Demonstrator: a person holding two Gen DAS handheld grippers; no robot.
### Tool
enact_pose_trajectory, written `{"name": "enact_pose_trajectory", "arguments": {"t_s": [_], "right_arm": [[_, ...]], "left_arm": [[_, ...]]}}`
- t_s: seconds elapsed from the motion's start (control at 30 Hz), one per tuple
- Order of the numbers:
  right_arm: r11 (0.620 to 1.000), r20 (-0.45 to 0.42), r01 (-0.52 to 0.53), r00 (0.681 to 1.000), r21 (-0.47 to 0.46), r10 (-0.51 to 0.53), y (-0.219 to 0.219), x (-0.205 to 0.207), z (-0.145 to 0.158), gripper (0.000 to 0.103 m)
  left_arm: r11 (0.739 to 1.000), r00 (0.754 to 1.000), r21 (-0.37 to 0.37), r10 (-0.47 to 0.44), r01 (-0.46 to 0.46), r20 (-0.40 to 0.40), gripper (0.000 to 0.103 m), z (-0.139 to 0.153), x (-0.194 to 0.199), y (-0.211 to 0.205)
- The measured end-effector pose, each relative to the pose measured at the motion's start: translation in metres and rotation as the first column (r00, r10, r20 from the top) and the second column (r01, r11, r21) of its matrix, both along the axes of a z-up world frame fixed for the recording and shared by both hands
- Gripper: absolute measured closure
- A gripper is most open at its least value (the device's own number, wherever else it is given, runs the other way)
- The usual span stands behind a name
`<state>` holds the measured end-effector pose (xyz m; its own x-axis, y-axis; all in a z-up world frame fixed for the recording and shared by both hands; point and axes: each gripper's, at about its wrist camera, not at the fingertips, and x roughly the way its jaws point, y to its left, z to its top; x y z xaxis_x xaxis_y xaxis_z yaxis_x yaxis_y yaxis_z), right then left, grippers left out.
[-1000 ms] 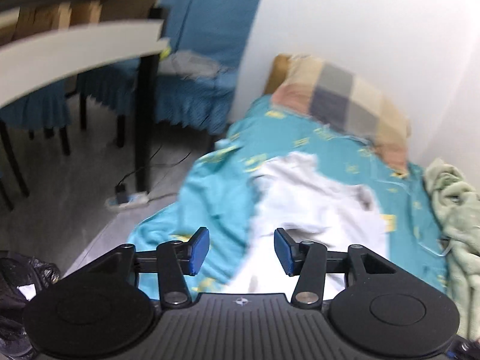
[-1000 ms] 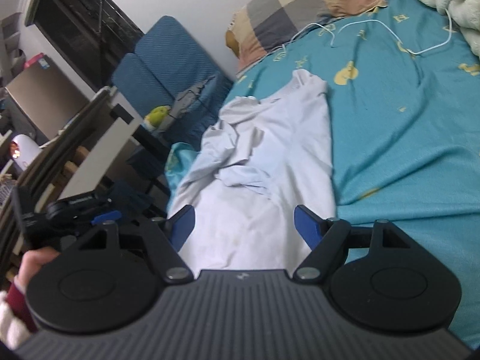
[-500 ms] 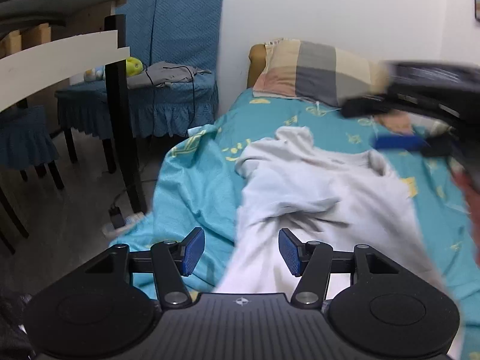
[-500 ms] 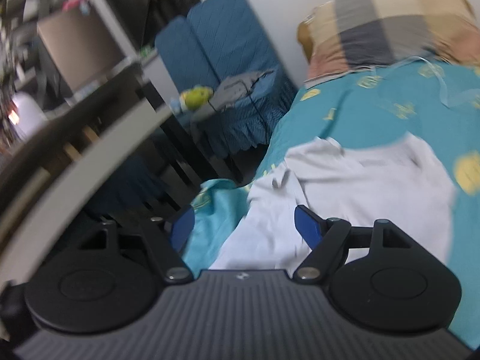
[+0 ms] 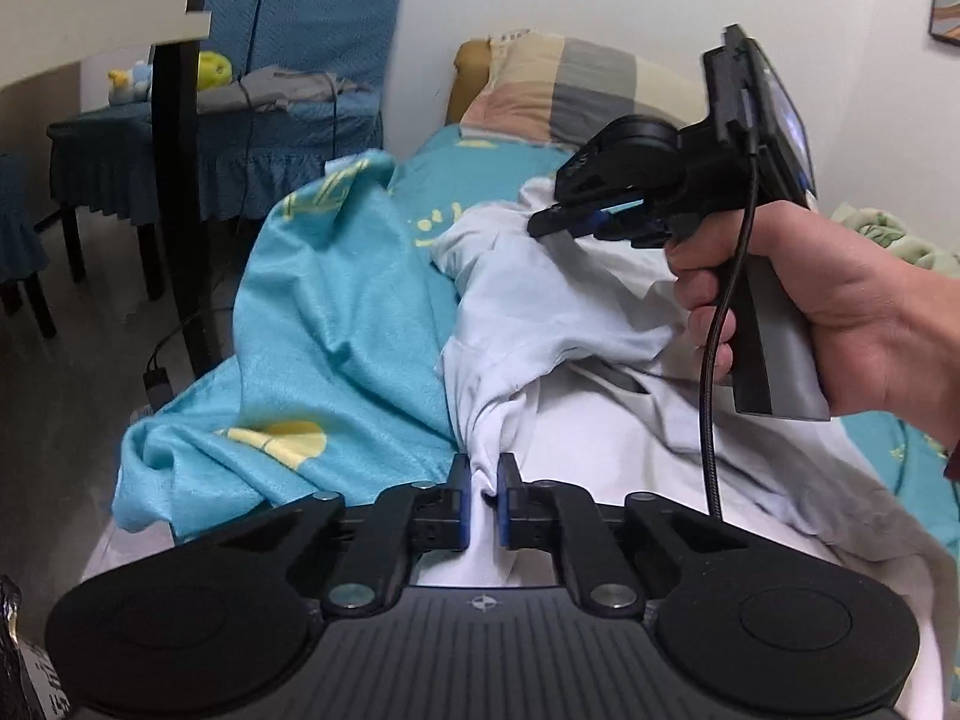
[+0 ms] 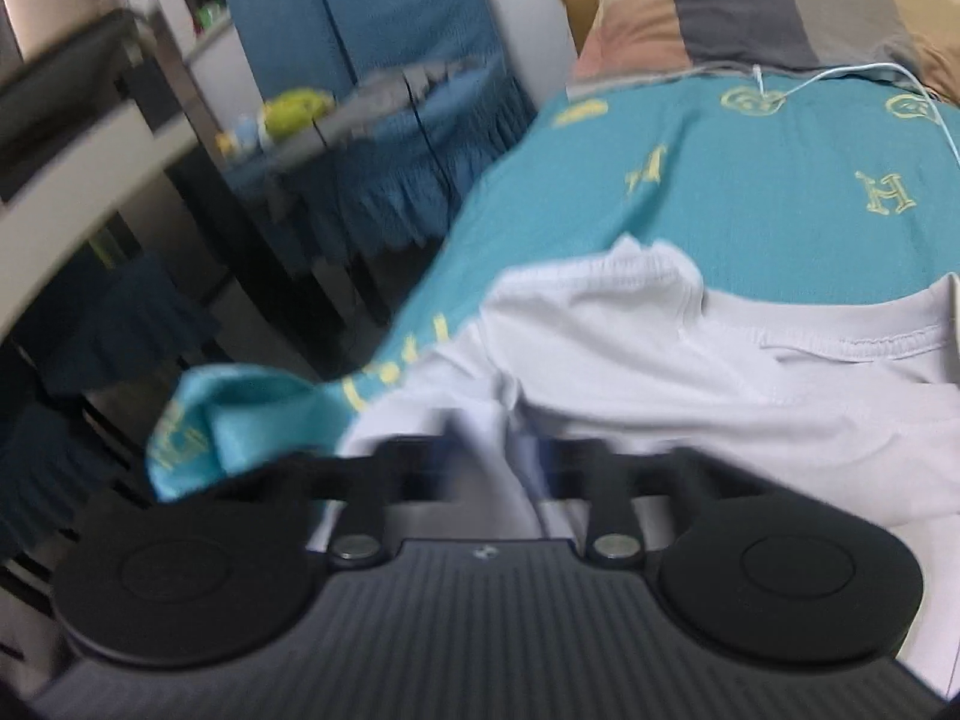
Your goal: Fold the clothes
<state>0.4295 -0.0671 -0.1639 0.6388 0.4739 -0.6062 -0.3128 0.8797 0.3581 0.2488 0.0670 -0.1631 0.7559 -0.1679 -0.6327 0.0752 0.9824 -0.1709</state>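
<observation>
Cloth is now caught in both pairs of jaws, where a second ago both stood apart above a loose garment. The left gripper (image 5: 482,495) is clamped on a gathered bunch of the white T-shirt (image 5: 540,312), the fabric pinched between its blue pads near the garment's near left edge. The right gripper (image 5: 576,222), held in a hand (image 5: 840,324), has been swung across the bed from the far side and is seen from the left wrist view closed on the shirt near its shoulder or sleeve; in its own blurred view (image 6: 510,468) the jaws are drawn together with white cloth between them. The T-shirt lies crumpled on the teal bedsheet (image 5: 336,312), its collar toward the checked pillow (image 5: 576,90). With two points along one side held, the garment is judged ready to be lifted and spread flat, so folding proper has not yet begun. A slip of the thin fabric from either pinch is the likely risk.
</observation>
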Motion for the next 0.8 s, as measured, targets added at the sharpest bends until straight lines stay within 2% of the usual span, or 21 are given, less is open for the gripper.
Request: {"name": "enact_pose_trajectory", "arguments": {"t_s": [0.17,0.23,0.33,0.57,0.67,0.8], "right_arm": [[0.992,0.123,0.09,0.987,0.089,-0.1,-0.025,-0.038,0.043,0.097],[0.984,0.169,0.159,0.971,0.085,-0.172,-0.039,-0.052,0.061,0.097],[0.961,0.188,0.27,0.942,0.058,-0.276,-0.06,-0.059,0.068,0.097],[0.905,0.041,0.42,0.907,-0.073,-0.418,-0.1,-0.035,0.007,0.096],[0.897,-0.03,0.439,0.897,-0.042,-0.44,-0.113,-0.036,-0.012,0.096],[0.915,-0.029,0.403,0.915,0.014,-0.402,-0.114,-0.048,-0.005,0.094]], "left_arm": [[1.0,0.997,0.001,-0.018,0.018,0.071,0.096,0.022,-0.017,-0.004],[1.0,0.995,0.0,-0.031,0.031,0.098,0.096,0.03,-0.024,-0.006],[0.998,0.994,-0.011,-0.055,0.056,0.094,0.096,0.031,-0.027,-0.011],[0.993,0.992,0.017,-0.121,0.12,0.029,0.096,0.012,-0.021,-0.028],[0.991,0.991,0.025,-0.132,0.131,0.012,0.096,0.006,-0.019,-0.031],[0.991,0.991,0.007,-0.13,0.13,0.0,0.093,0.005,-0.019,-0.031]]}}
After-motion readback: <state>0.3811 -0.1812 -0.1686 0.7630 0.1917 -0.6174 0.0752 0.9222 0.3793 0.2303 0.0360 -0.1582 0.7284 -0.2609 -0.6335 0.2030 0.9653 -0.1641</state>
